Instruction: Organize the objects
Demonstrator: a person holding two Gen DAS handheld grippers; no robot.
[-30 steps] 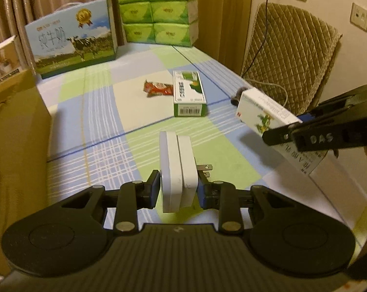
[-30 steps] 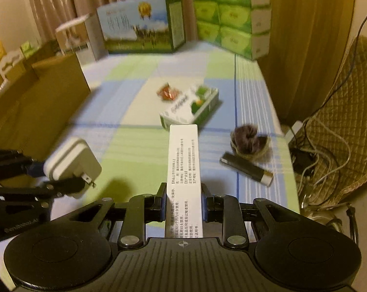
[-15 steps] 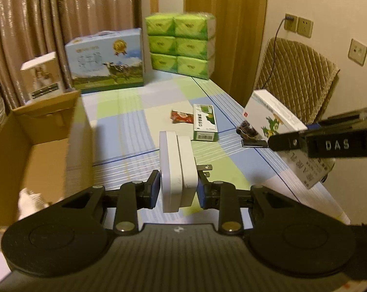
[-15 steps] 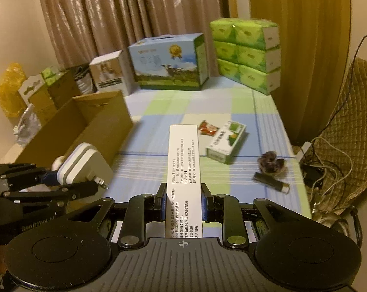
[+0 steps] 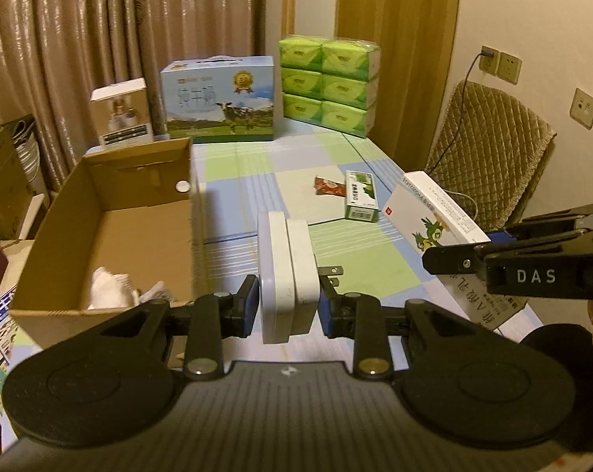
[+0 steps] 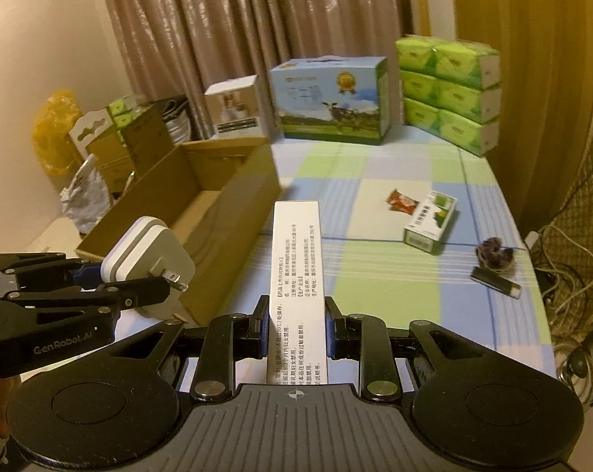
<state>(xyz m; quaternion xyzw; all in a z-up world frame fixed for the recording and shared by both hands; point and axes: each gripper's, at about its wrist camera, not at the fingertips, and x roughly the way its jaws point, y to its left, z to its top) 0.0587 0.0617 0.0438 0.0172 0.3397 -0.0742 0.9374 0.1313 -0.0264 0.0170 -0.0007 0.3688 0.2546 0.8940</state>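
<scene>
Open cardboard box at table's left edge held crumpled white paper. Left tongs clamped on white charger; right tongs clamped on long medicine box. Farther on lay green carton, red packet; milk case at far edge.

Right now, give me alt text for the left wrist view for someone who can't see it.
The left claw is shut on a white charger, held above a checked table. An open cardboard box sits to the left; on the right, the right claw grips a white medicine box. A green carton and a red packet lie farther back.
</scene>
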